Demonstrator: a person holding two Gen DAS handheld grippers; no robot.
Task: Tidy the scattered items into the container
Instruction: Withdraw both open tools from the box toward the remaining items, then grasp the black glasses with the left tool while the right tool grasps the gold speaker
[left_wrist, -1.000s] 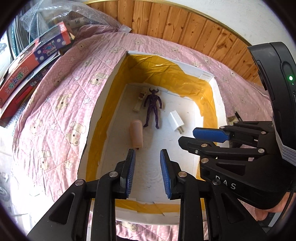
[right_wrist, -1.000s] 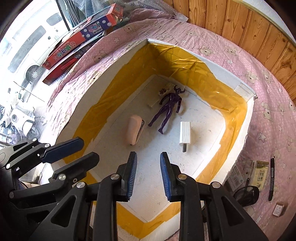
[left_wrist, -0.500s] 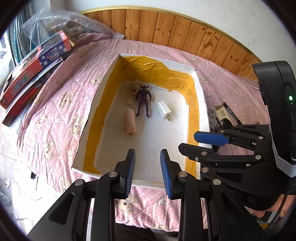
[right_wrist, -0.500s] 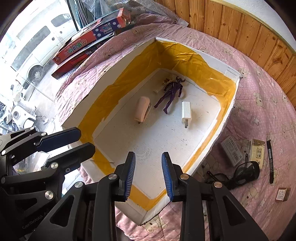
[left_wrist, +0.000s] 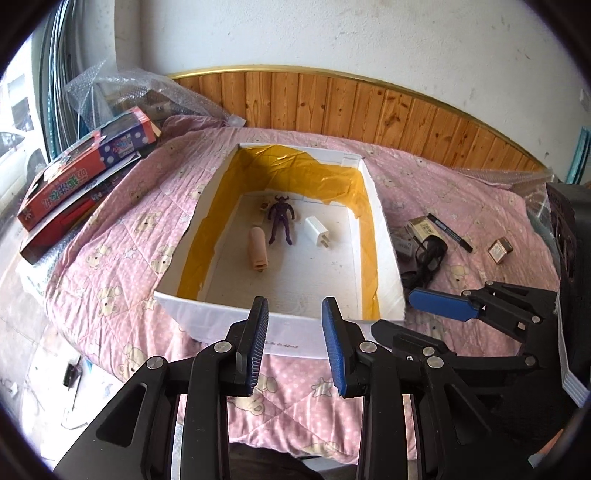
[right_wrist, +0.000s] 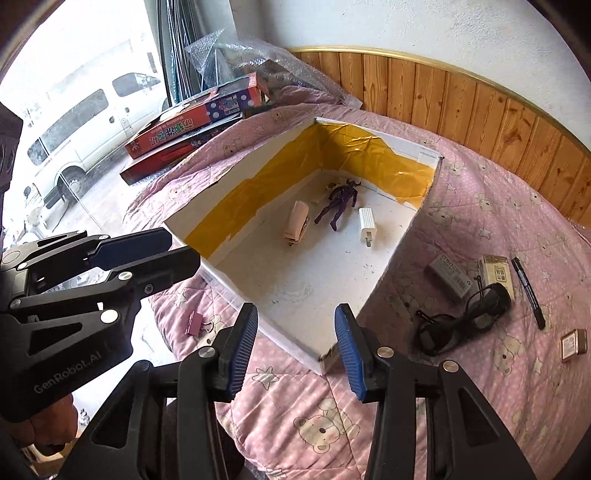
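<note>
Both claws held above the near edge of the bed, neither holding anything. Left claw (left_wrist: 295, 347): jaws parted, nothing between them. Right claw (right_wrist: 295, 347): jaws parted wider, likewise bare.

Container (left_wrist: 207, 201), a white box with yellow-taped inner walls, sits mid-bed on the pink quilt (left_wrist: 122, 236). Already on its floor, toward the far wall: purple figure (left_wrist: 281, 221), white charger (left_wrist: 317, 236), peach-coloured roll (left_wrist: 258, 249), plus a small item beside the figure's head, too small to identify.

Outside the container, toward the right edge of the bed:
- two small cartons (right_wrist: 474, 273), side by side
- black corded item (right_wrist: 465, 321), touching the cartons
- black marker (right_wrist: 528, 288)
- small tan box (right_wrist: 573, 344), furthest right

Also a pink binder clip (right_wrist: 195, 325) on the quilt just beside the container's near left corner.

Judgement: task part done; several items remain.

Risks:
- Cord trails loosely; lifting the black item may drag a carton along or snag the container rim.
- Marker is thin and lies on soft quilt; jaws may pinch fabric or roll it away.
- Clip sits near the bed's edge; a nudge could push it off.
- The two claws are close together; crossing reaches could collide.
</note>
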